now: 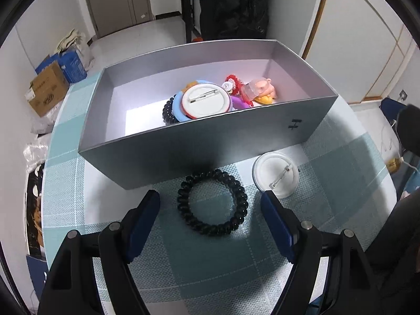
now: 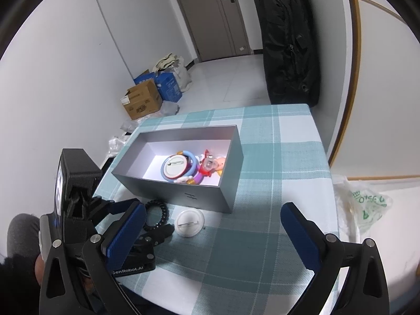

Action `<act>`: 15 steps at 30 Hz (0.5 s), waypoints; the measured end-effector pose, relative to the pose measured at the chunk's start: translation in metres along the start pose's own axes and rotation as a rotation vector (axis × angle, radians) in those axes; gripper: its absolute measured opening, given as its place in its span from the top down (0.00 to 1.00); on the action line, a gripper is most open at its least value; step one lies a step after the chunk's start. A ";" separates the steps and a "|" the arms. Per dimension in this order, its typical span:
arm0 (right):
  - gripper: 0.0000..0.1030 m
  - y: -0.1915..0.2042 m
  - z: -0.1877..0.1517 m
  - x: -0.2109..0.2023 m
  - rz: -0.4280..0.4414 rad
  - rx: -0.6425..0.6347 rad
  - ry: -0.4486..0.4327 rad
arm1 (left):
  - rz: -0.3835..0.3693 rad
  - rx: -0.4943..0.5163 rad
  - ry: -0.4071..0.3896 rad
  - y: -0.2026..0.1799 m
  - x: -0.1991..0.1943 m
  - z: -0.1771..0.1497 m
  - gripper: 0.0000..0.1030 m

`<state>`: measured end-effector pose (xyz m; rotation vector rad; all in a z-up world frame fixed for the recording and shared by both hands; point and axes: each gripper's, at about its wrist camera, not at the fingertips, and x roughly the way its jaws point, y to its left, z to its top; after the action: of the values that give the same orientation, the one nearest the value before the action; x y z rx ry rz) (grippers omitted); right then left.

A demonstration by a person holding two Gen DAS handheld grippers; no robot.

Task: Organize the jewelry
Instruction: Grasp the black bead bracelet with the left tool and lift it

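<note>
On the checked surface [image 1: 183, 262] stands a grey box [image 1: 199, 141] with trinkets inside. Just in front lies a black bracelet [image 1: 212, 201], between the wide, empty fingers of the left gripper [image 1: 211, 199]. Beside it is a white badge [image 1: 275, 173]. The right gripper [image 2: 212, 218] also has wide, empty fingers.

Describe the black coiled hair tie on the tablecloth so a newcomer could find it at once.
Find the open grey box on the checked tablecloth. Just outside its near wall, two things lie on the cloth: a black ring and a white pin badge. The black coiled hair tie is the ring, an open spiral loop, whereas the badge is a solid white disc with a metal pin.
</note>
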<state>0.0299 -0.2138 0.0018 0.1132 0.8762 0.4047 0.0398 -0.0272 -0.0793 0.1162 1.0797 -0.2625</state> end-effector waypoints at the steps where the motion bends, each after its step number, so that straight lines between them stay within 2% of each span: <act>1: 0.00 -0.001 0.000 0.000 -0.001 0.001 -0.001 | -0.005 -0.005 0.002 0.001 -0.001 -0.001 0.27; 3: 0.00 -0.001 0.001 0.000 -0.002 0.004 -0.005 | -0.005 -0.001 0.007 0.000 -0.004 -0.003 0.30; 5: 0.00 0.000 0.001 0.000 -0.005 0.003 -0.004 | -0.011 0.005 0.004 -0.001 -0.008 -0.004 0.42; 6: 0.00 0.000 0.001 0.000 -0.003 0.002 -0.001 | -0.017 0.006 0.005 -0.002 -0.008 -0.002 0.55; 12: 0.00 -0.001 -0.001 0.003 -0.017 -0.002 0.010 | -0.074 -0.027 0.019 -0.001 -0.007 0.002 0.67; 15: 0.00 -0.002 -0.002 0.007 -0.018 0.010 0.021 | -0.091 -0.035 0.013 0.002 -0.009 0.004 0.67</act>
<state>0.0327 -0.2133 -0.0053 0.1105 0.8998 0.3852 0.0394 -0.0251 -0.0696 0.0379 1.1039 -0.3253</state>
